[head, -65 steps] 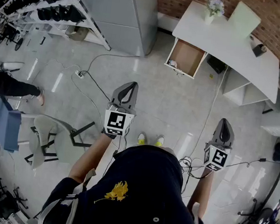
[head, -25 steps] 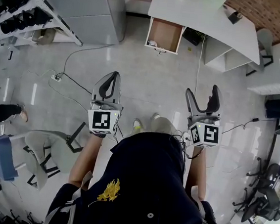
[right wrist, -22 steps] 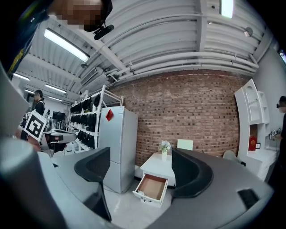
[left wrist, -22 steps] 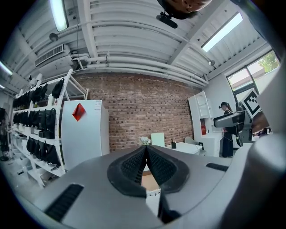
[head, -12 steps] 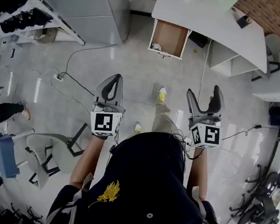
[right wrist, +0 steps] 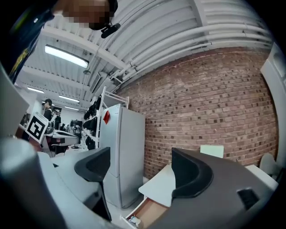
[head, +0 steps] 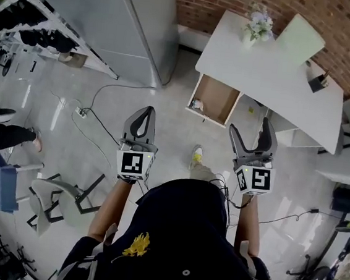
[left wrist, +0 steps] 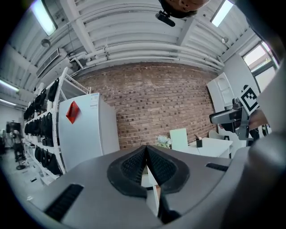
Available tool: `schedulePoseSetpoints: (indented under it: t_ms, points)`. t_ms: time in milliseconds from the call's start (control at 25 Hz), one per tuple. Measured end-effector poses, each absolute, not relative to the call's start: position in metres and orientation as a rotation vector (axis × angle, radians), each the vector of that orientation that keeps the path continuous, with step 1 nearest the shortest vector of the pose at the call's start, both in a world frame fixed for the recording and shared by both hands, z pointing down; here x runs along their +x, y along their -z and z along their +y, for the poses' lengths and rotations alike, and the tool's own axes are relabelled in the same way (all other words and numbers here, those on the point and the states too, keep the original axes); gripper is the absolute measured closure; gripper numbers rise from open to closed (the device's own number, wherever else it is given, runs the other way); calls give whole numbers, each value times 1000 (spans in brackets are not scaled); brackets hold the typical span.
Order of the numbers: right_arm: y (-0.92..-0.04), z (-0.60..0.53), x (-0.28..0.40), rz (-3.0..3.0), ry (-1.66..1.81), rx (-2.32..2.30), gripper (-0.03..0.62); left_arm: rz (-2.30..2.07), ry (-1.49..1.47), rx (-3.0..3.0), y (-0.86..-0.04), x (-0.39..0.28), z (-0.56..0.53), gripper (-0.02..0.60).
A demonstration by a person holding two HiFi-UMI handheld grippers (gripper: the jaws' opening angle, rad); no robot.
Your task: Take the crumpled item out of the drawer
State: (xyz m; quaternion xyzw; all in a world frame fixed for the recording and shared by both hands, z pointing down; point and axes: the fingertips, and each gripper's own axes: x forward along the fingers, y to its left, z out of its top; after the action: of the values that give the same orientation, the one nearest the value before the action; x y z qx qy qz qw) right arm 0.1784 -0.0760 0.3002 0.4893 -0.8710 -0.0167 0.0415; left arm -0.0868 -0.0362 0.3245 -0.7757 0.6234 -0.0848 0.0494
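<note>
Left tool [head: 142, 114] is pressed together and empty, right tool [head: 251, 129] spread with nothing between its jaws, both held over the floor [head: 175, 133], well apart from the open drawer [head: 216, 100] under the white counter [head: 275, 72]; the crumpled item [head: 196, 105] lies inside the drawer near its front edge

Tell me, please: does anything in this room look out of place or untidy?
Yes. The drawer of the white desk stands pulled open, and a small crumpled item lies in its near corner. A cable also trails loose over the floor. Nothing looks spilled or broken.
</note>
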Motion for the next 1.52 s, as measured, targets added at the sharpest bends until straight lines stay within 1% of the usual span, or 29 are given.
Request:
schedulePoseSetpoints:
  t_ms: [200, 480, 760, 960, 1160, 1320, 1520]
  points:
    - [-298, -149, 185, -2736, 19, 1421, 155, 2016, 283, -2284, -321, -81, -88, 563]
    - [-324, -202, 172, -2748, -52, 1356, 155, 2035, 353, -2328, -347, -67, -133, 563]
    - [-368, -238, 151, -2713, -141, 1326, 155, 2019, 342, -2383, -378, -67, -178, 563]
    - [-416, -259, 136, -2665, -224, 1298, 155, 1946, 384, -2432, -406, -62, -206, 563]
    - [-474, -271, 110, -2615, -290, 1242, 155, 1983, 402, -2474, -448, -74, -222, 563]
    - [-528, -282, 92, -2581, -343, 1203, 155, 1998, 420, -2504, -488, -78, -232, 563]
    - [-605, -295, 90, -2505, -431, 1207, 157, 2018, 452, -2528, -542, -76, -240, 563]
